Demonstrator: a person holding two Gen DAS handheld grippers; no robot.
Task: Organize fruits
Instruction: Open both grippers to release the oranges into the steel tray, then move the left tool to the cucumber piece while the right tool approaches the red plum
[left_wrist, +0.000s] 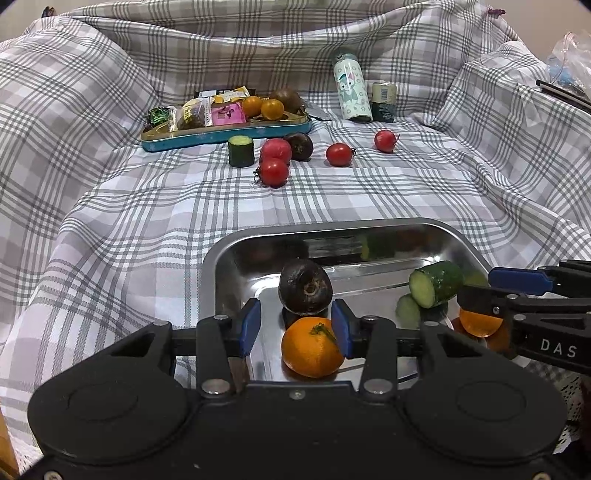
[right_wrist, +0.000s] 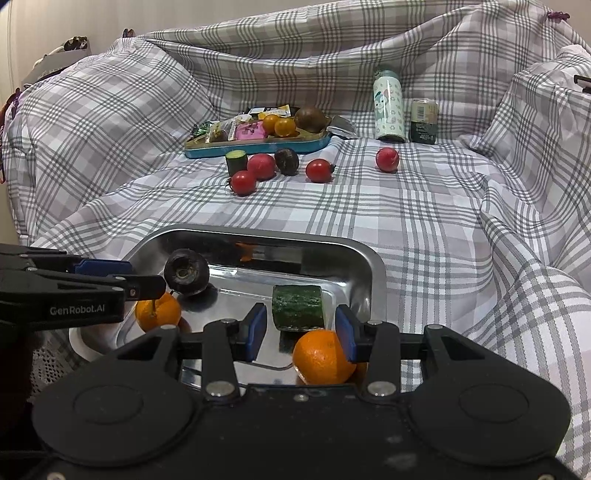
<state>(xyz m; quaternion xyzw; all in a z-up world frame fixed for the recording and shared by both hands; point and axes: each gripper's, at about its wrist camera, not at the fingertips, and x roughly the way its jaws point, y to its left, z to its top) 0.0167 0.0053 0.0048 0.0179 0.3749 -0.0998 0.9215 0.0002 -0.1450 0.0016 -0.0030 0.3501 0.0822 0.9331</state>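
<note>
Both my tongs hang open & empty over the tray (left_wrist: 221, 258). L tongs (left_wrist: 295, 328) by an orange (left_wrist: 312, 347), R tongs (right_wrist: 301, 332) by another orange (right_wrist: 323, 356); tomatoes (left_wrist: 274, 171) well beyond tray. Risk: round fruit rolls if nudged.

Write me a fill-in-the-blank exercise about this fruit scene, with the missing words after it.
1. The steel tray holds ___ oranges.
2. The cucumber piece in the steel tray lies on its ___.
3. The cartoon bottle stands upright beside a shorter ___.
4. Snack packets sit in the ___ tin.

Missing words: two; side; can; blue
</note>
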